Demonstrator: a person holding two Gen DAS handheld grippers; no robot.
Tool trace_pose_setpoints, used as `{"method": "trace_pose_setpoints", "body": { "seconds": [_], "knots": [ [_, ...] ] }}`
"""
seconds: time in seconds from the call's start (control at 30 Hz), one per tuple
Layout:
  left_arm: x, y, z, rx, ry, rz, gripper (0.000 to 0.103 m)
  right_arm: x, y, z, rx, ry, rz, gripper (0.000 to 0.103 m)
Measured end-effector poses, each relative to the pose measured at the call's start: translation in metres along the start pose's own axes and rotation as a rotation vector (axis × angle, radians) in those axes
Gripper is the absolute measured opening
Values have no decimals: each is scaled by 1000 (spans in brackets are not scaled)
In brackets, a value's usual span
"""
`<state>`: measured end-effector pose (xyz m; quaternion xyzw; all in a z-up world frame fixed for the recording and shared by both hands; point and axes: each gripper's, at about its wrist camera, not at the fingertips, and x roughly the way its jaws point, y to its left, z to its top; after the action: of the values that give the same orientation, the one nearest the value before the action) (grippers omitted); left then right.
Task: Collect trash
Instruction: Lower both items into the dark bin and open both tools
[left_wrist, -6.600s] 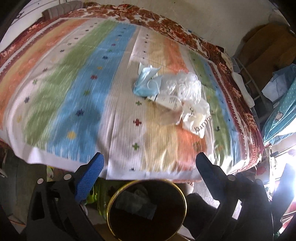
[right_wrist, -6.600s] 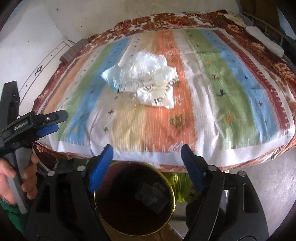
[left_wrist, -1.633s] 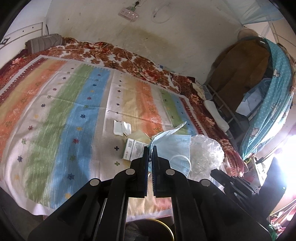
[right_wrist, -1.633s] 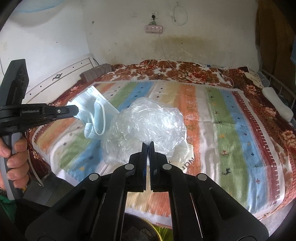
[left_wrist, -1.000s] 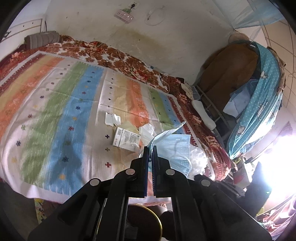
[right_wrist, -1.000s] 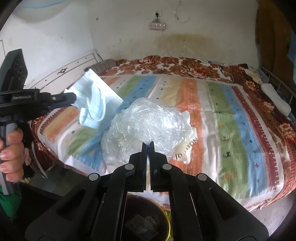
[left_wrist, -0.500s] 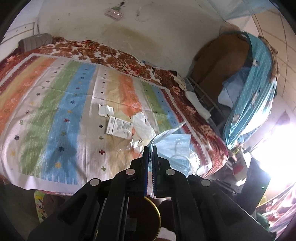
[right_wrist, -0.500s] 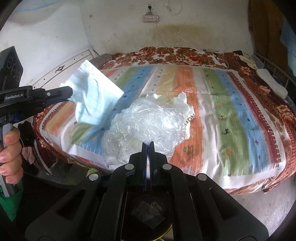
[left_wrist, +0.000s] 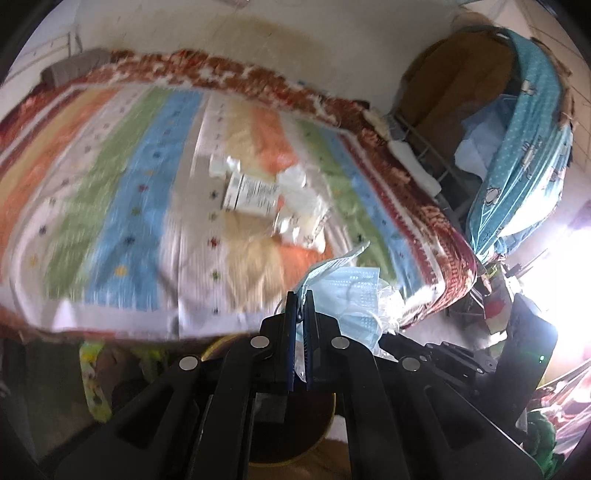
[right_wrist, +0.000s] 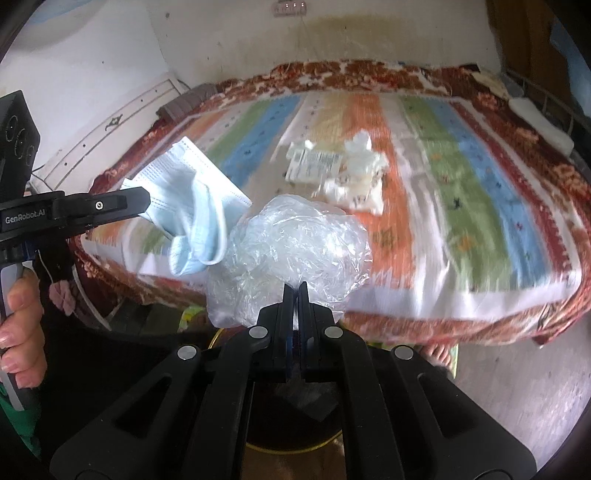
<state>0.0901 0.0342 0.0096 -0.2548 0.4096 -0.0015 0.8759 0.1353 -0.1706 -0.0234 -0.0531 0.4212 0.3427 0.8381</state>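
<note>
My left gripper (left_wrist: 302, 295) is shut on a light blue face mask (left_wrist: 351, 295), held in the air off the bed's near edge; it also shows in the right wrist view (right_wrist: 192, 206), beside the left gripper (right_wrist: 146, 201). My right gripper (right_wrist: 294, 288) is shut on a crumpled clear plastic bag (right_wrist: 291, 251). A dark bin with a gold rim (right_wrist: 258, 452) sits on the floor under both grippers, mostly hidden by them. A white printed box (right_wrist: 314, 166) and crumpled white wrappers (right_wrist: 360, 177) lie on the striped bedspread (right_wrist: 461, 206).
The bed fills the view ahead, with a wall behind it. A metal rack (left_wrist: 424, 147), hanging brown clothes (left_wrist: 454, 77) and a teal dotted cloth (left_wrist: 517, 155) stand at the right. A green-yellow patterned item (left_wrist: 92, 376) lies on the floor under the bed's edge.
Both grippers have pulled back and down from the bed toward the bin, each still holding its item. The plastic bag has come clear of the white wrappers, which stay on the bed.
</note>
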Motion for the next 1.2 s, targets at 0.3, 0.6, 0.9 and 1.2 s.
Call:
{"method": "trace_pose_setpoints", "body": {
  "seconds": [0.3, 0.6, 0.9, 1.2],
  "knots": [
    [15, 5, -16, -29, 86, 38, 3, 14, 5, -26, 5, 73, -29, 1],
    [54, 17, -33, -83, 227, 123, 3, 41, 6, -41, 20, 186, -56, 1],
    [82, 27, -43, -117, 324, 181, 3, 66, 0, -52, 54, 294, -65, 2],
    [100, 41, -48, -179, 386, 201, 6, 89, -8, -64, 97, 390, -72, 4]
  ]
}}
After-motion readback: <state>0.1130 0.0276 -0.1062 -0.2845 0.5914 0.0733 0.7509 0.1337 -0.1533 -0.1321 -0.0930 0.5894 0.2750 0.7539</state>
